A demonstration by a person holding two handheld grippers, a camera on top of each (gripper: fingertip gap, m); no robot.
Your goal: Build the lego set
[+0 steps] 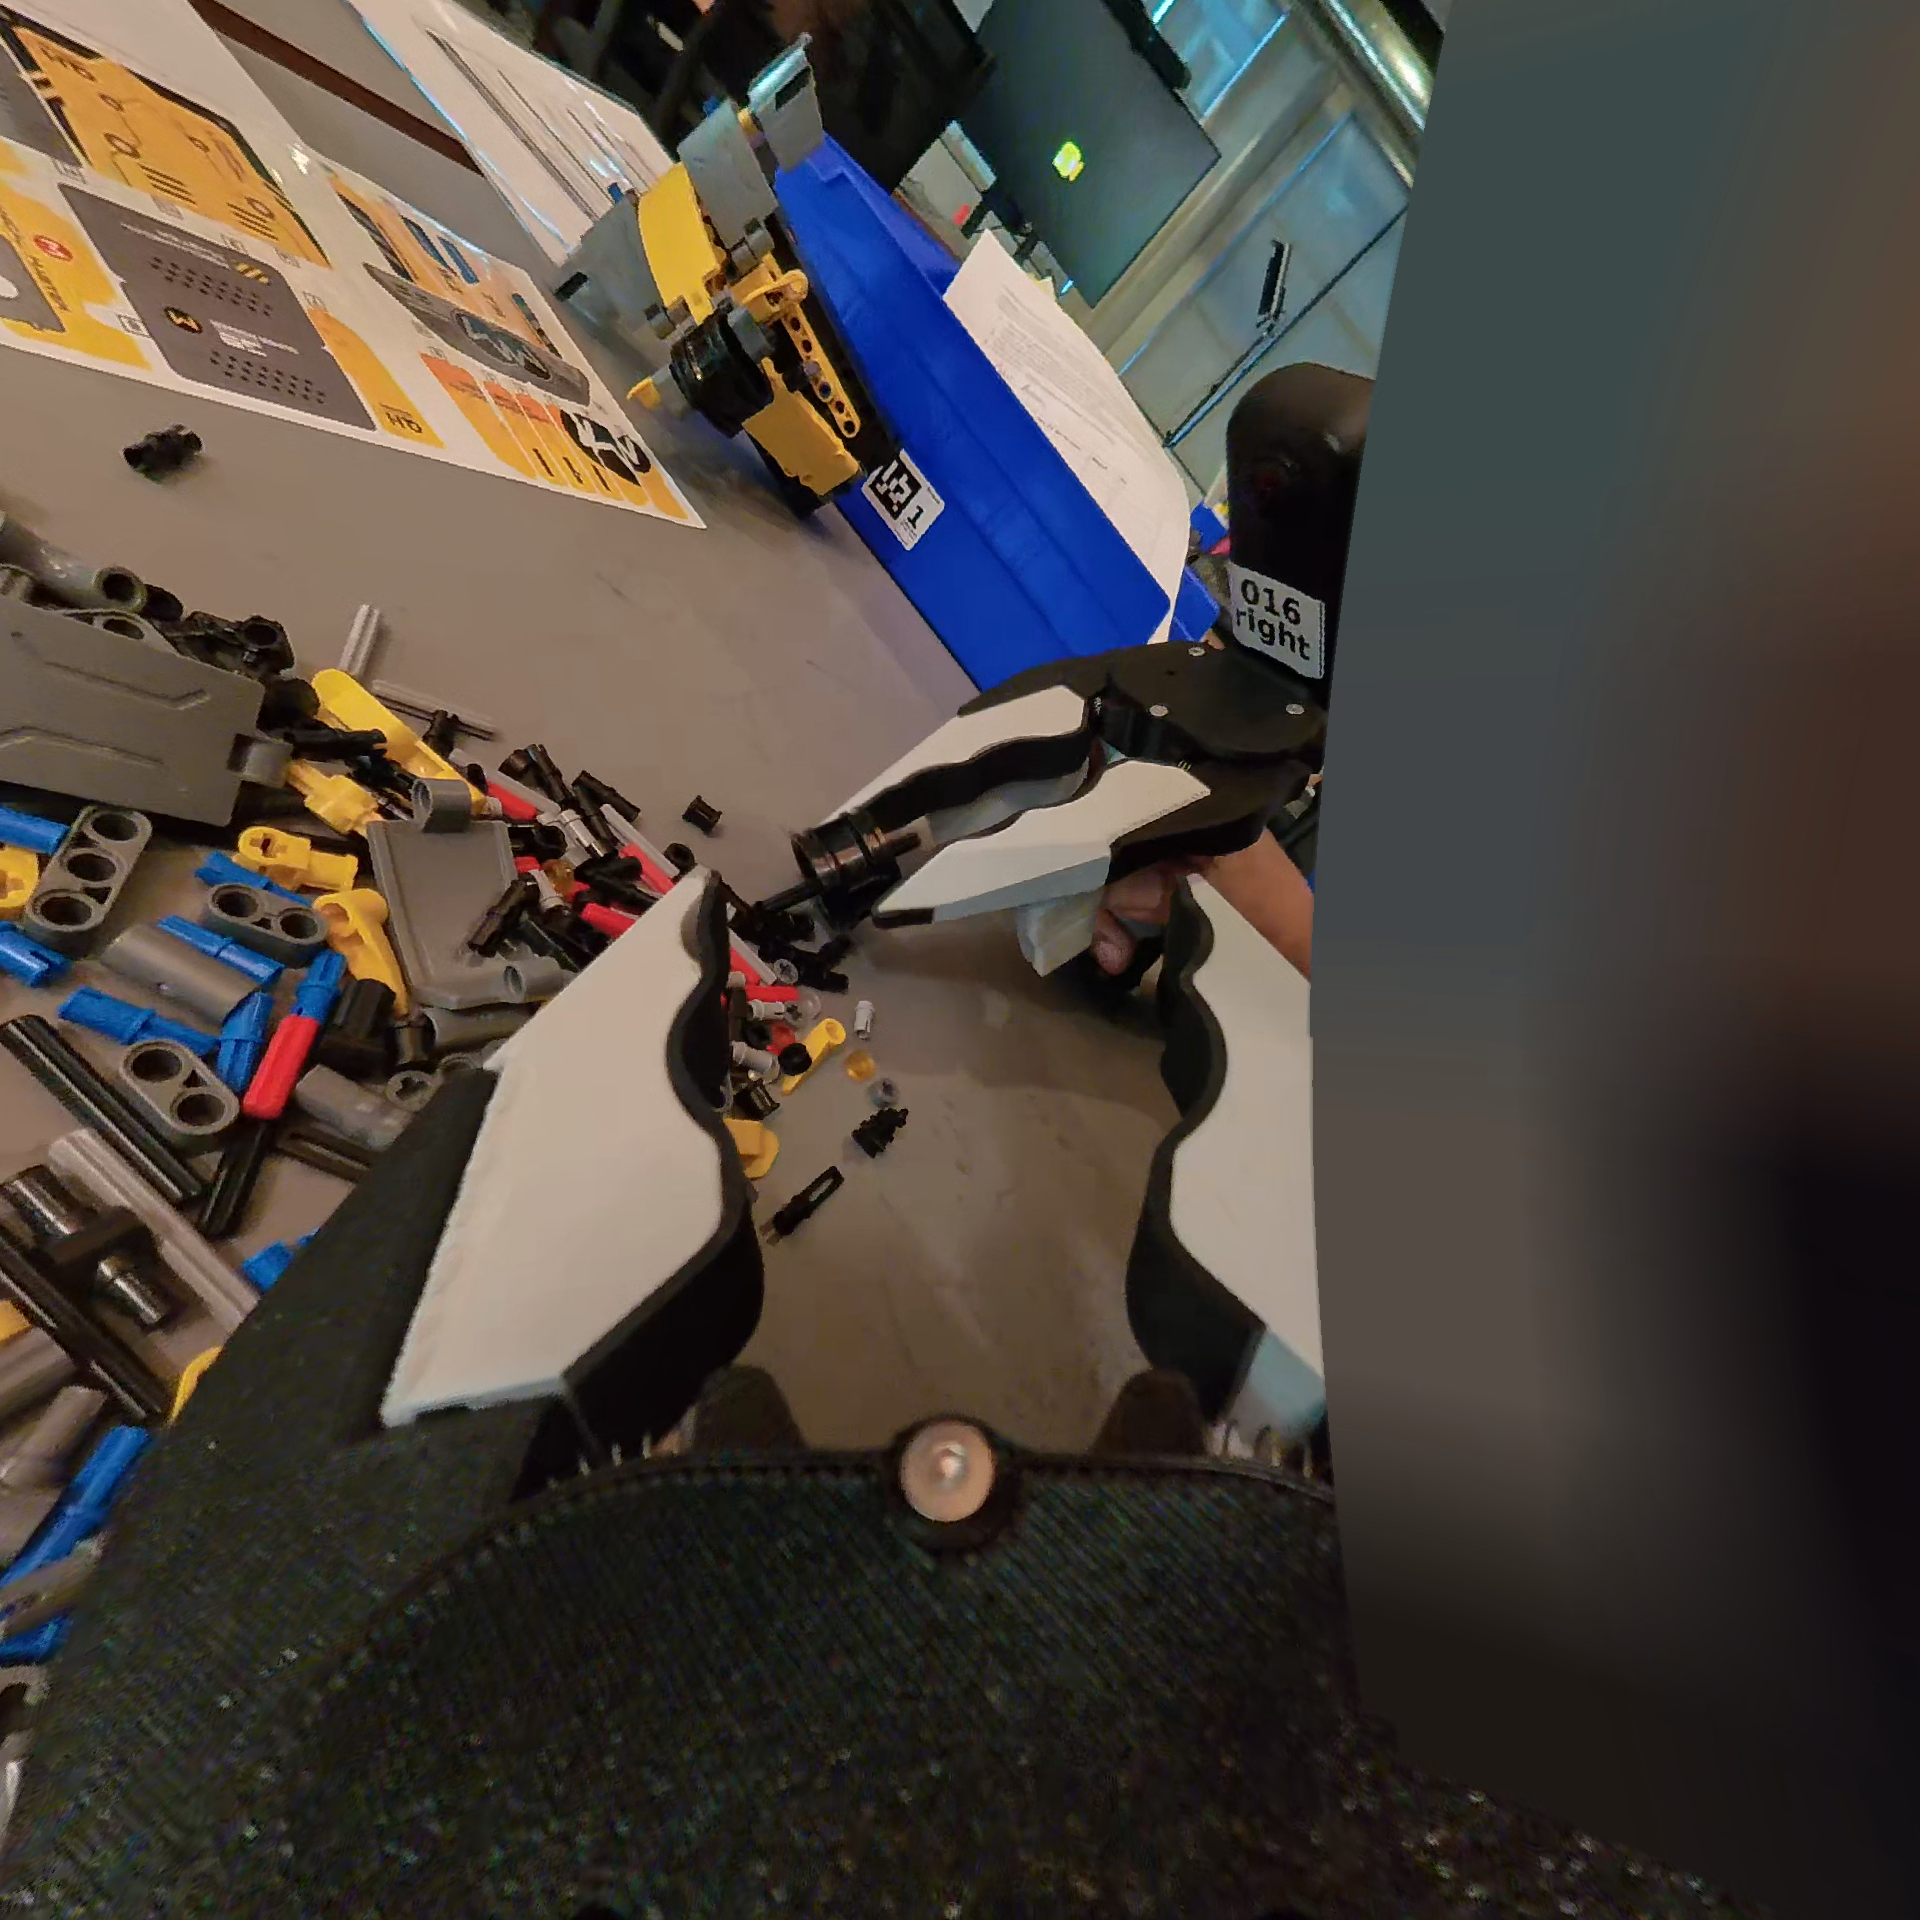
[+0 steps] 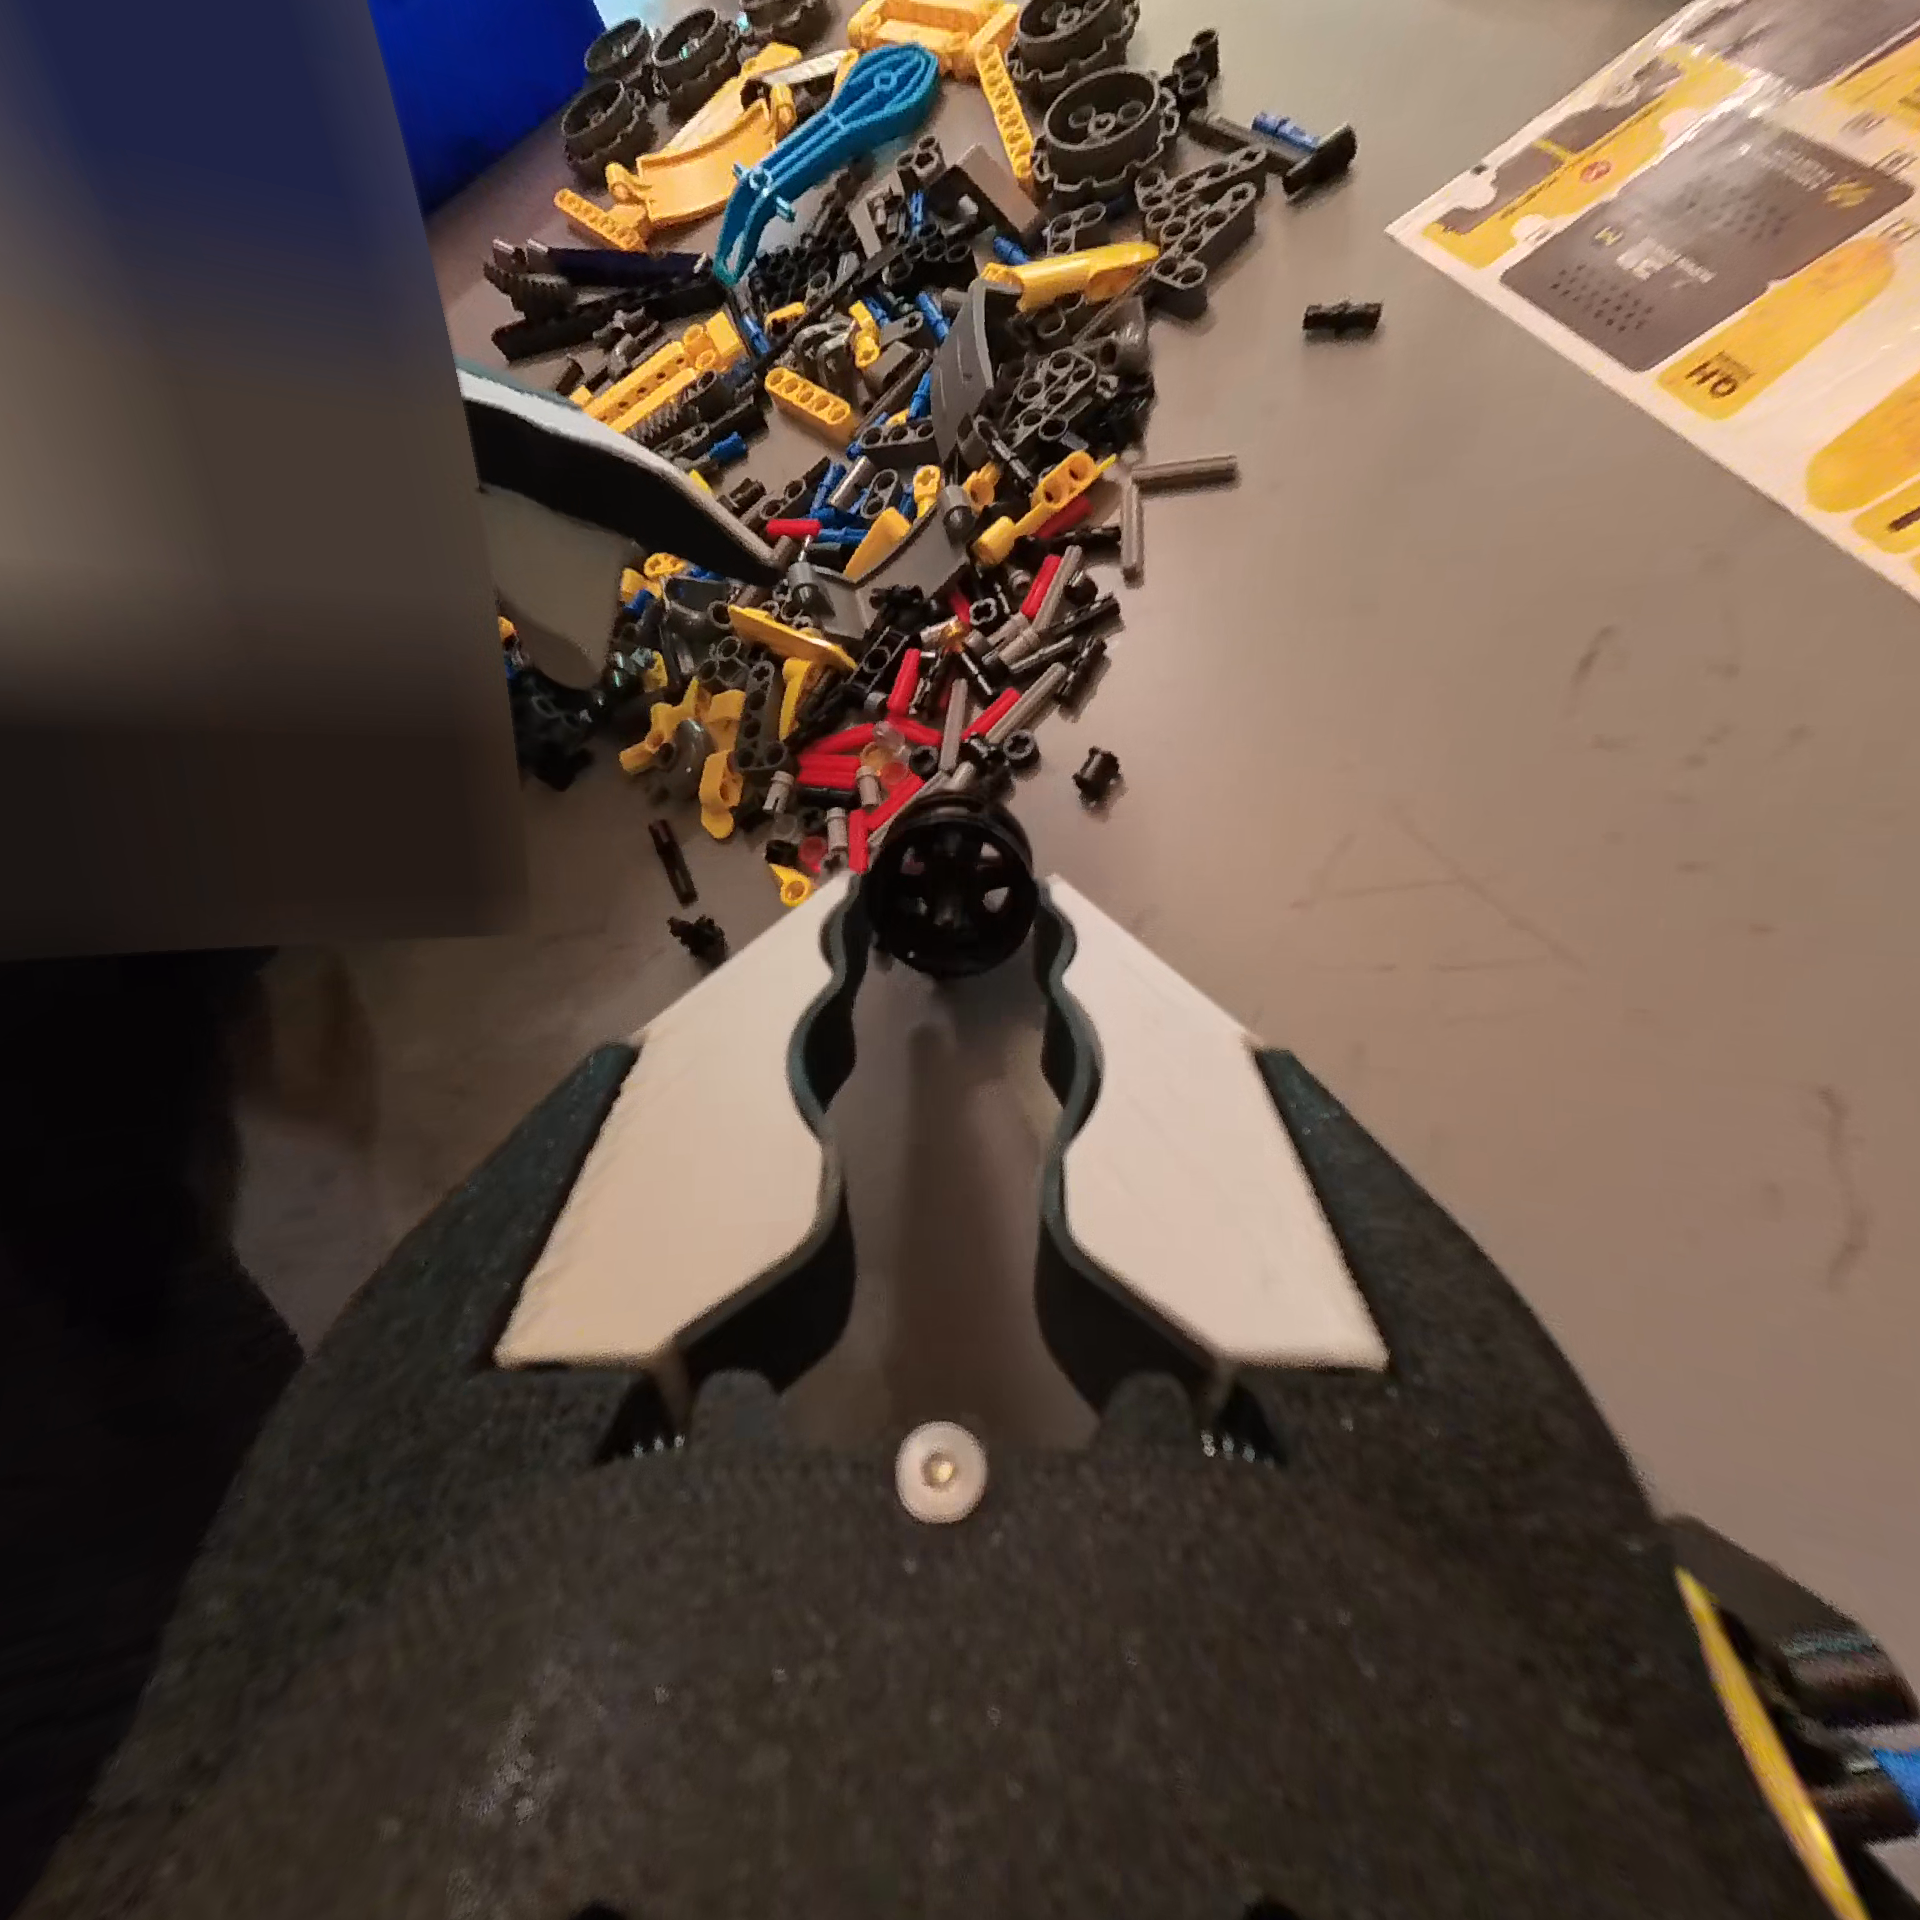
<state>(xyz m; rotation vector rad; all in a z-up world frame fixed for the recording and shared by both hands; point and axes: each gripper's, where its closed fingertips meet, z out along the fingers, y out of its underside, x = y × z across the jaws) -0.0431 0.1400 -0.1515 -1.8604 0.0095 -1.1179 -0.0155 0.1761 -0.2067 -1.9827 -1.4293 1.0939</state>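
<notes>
Far left in the left wrist view: loose pile of plastic building-toy parts [image 1: 312, 914] on the grey tabletop [image 1: 644, 644], blue and red pins, yellow connectors, dark grey beams and flat panels, all jumbled, no sorting visible. Above it a printed yellow-and-grey sticker sheet [image 1: 260, 281] lies flat on the table, with one stray black pin [image 1: 163, 449] just below its edge. Middle: left gripper [image 1: 935, 1049], white fingers with black wavy pads, spread wide and empty, hovering low over the thin edge of the pile; small black connector pin [image 1: 800, 1205] lies on the table between the fingers, not touched. Behind, a partly built yellow-and-grey toy vehicle [image 1: 748, 332] leans against a blue plastic bin [image 1: 966, 447] with a white paper sheet over its rim. Right: right gripper [image 1: 862, 862], clamped on a small black spoked wheel hub [image 2: 951, 899], pinched at the very fingertips, likely so the hub's faces stay exposed. In the right wrist view the hub's face points back toward the camera; it sits at the near edge of the pile, touching table or not, cannot tell. A hand [image 1: 1132, 914] is on the right gripper's handle.
</notes>
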